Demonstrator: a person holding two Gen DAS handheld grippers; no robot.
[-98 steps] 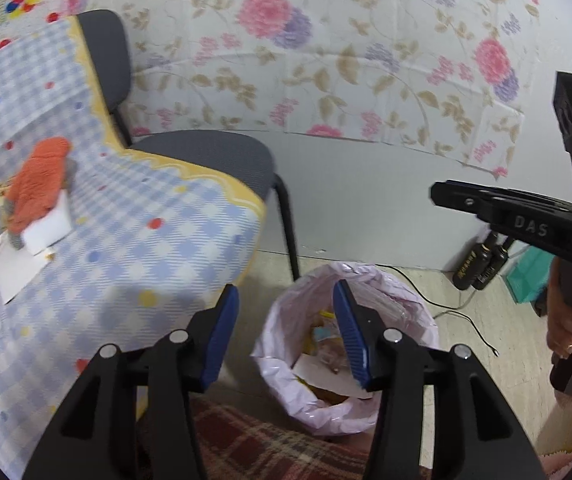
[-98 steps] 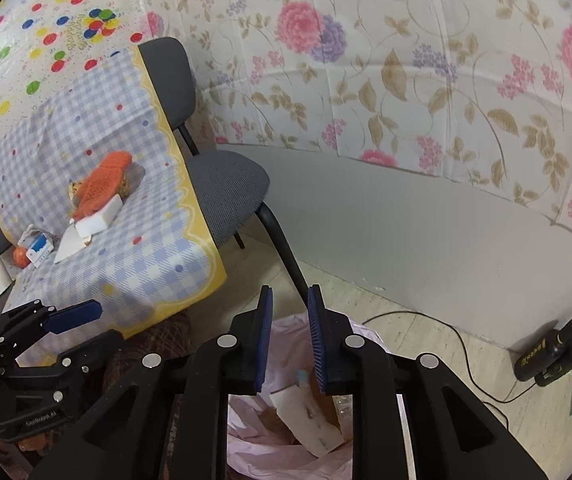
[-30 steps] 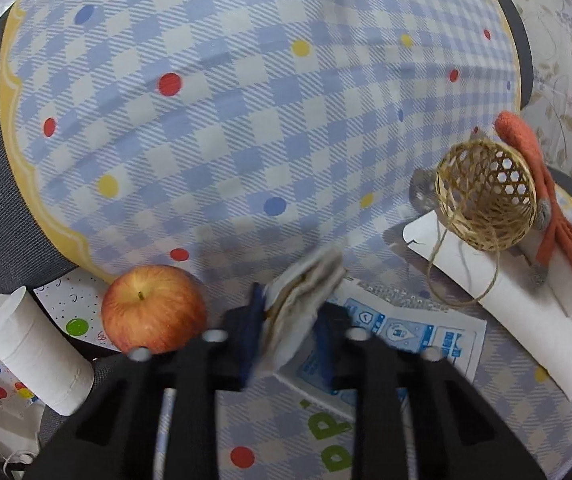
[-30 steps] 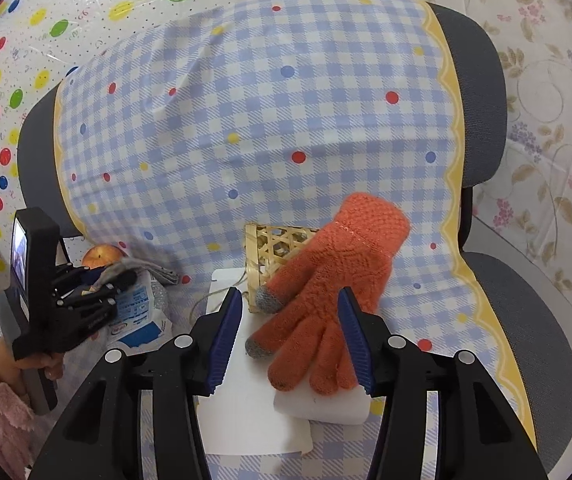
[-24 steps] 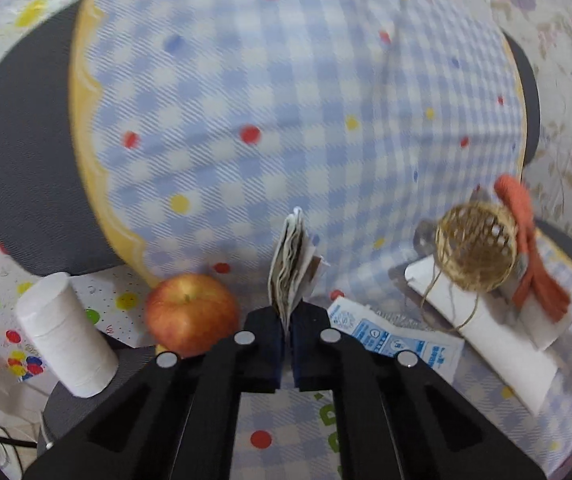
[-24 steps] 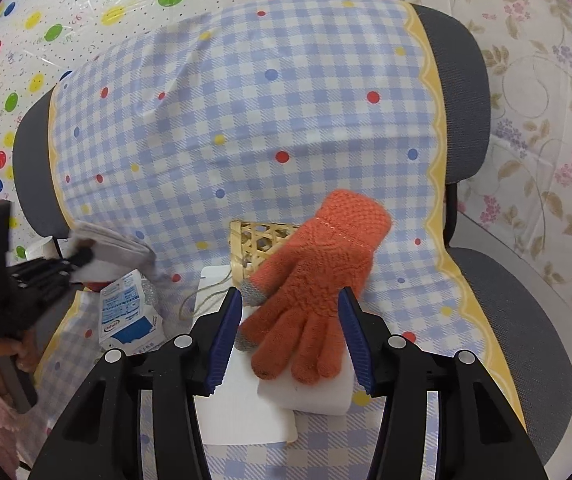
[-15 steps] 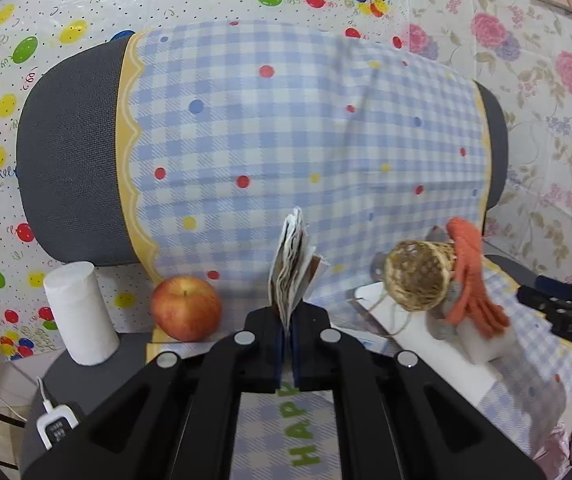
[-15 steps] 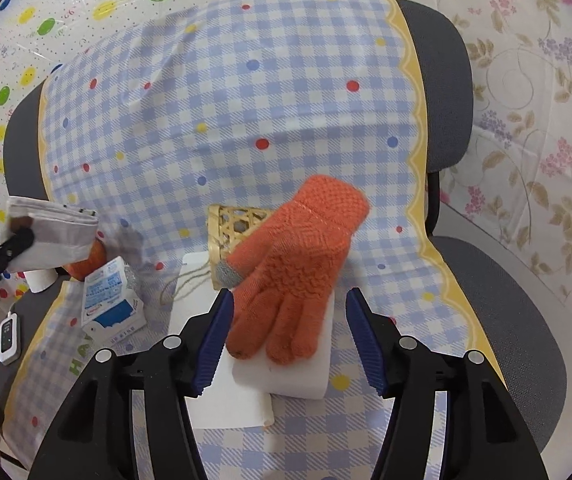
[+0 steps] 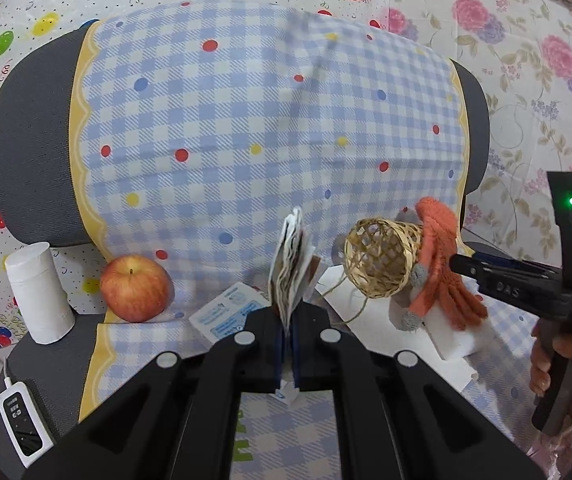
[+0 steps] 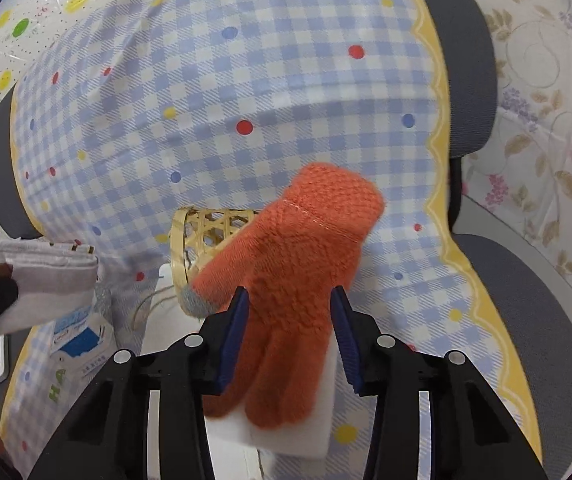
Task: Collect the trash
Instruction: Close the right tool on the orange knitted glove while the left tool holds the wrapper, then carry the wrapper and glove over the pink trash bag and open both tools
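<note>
Newly lifted wrapper [image 9: 291,264]; left-view-only apple [image 9: 134,288].

Checked cloth [image 9: 246,120] under apple [image 9: 134,288], basket [image 9: 379,258]

Left wrist view: farther back, facing chair backs. Right wrist view: close above orange glove [image 10: 286,280]. Shared: glove, wicker basket [image 9: 379,258] at 2 o'clock.
</note>
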